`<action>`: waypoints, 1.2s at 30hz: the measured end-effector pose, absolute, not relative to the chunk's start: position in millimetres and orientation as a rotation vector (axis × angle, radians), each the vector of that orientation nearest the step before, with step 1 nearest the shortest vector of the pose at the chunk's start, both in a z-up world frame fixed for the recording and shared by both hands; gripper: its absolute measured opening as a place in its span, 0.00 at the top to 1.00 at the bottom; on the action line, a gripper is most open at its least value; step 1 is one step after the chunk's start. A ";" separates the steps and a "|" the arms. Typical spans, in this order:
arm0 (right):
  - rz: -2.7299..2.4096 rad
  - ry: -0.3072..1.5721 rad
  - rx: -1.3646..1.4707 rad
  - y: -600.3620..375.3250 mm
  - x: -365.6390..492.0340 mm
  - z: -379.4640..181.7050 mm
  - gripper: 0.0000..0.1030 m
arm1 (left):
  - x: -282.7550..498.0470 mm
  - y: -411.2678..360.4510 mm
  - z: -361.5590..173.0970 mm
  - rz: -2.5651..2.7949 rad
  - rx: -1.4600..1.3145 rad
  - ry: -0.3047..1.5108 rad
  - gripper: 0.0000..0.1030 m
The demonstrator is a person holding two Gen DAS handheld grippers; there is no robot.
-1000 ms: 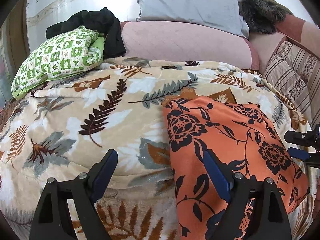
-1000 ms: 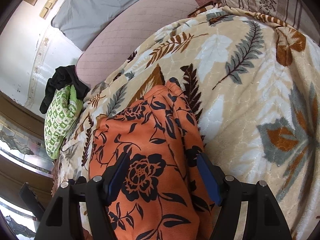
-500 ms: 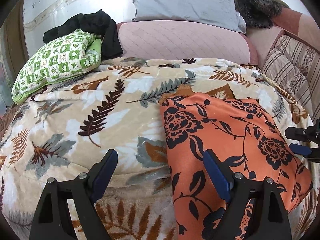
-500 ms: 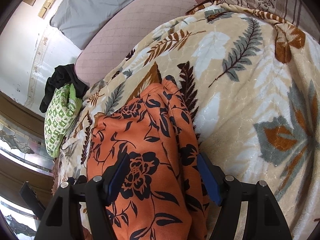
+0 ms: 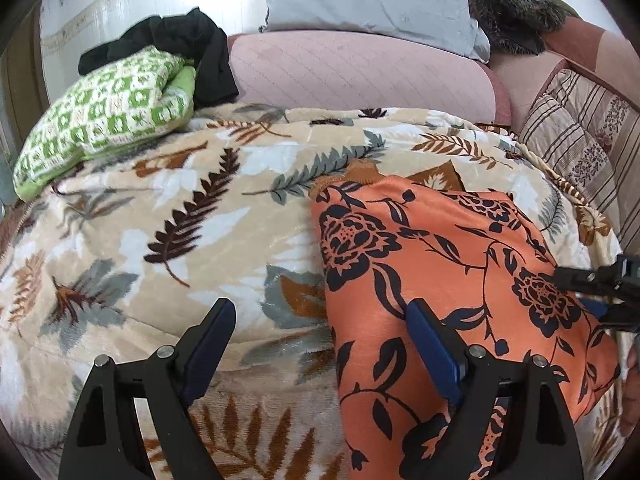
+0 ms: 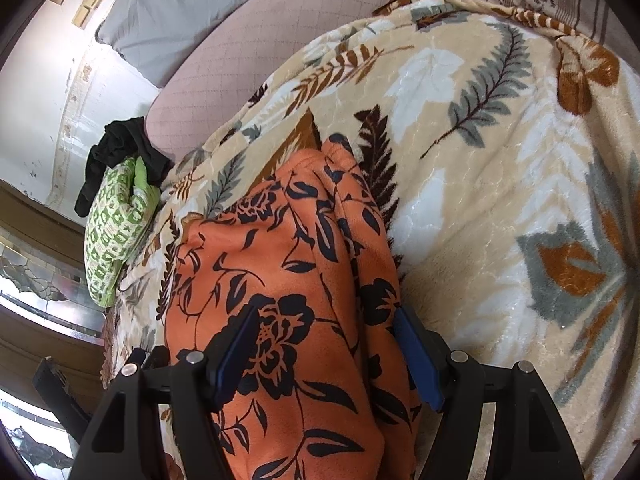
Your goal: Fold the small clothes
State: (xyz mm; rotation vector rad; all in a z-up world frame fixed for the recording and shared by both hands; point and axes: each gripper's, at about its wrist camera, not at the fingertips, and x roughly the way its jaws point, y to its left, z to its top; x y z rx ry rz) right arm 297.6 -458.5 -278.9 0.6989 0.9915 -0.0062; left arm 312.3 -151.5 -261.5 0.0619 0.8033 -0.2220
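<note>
There are no words, numbers or signs to read in these pictures. The orange cloth (image 5: 452, 264) has only black flowers on it, and the blanket (image 5: 192, 216) under it has only leaves.

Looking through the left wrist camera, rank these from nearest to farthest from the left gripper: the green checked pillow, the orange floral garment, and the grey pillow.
1. orange floral garment: right by the left gripper, under its right finger.
2. green checked pillow: upper left, on the blanket's far edge.
3. grey pillow: top, against the wall.
</note>
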 end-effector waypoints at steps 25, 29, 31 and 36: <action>0.198 1.020 0.890 -457.7 311.5 -320.4 0.12 | 317.4 -174.6 -279.8 -0.376 0.036 0.902 0.15; 0.237 1.000 0.906 -450.9 312.5 -320.6 0.16 | 317.8 -176.2 -280.0 -0.380 0.036 0.904 0.15; 0.236 1.005 0.878 -443.4 314.6 -320.1 0.16 | 317.9 -177.0 -280.3 -0.383 0.034 0.906 0.15; 0.231 1.003 0.852 -434.9 315.9 -317.8 0.22 | 318.6 -178.8 -280.4 -0.401 0.028 0.912 0.15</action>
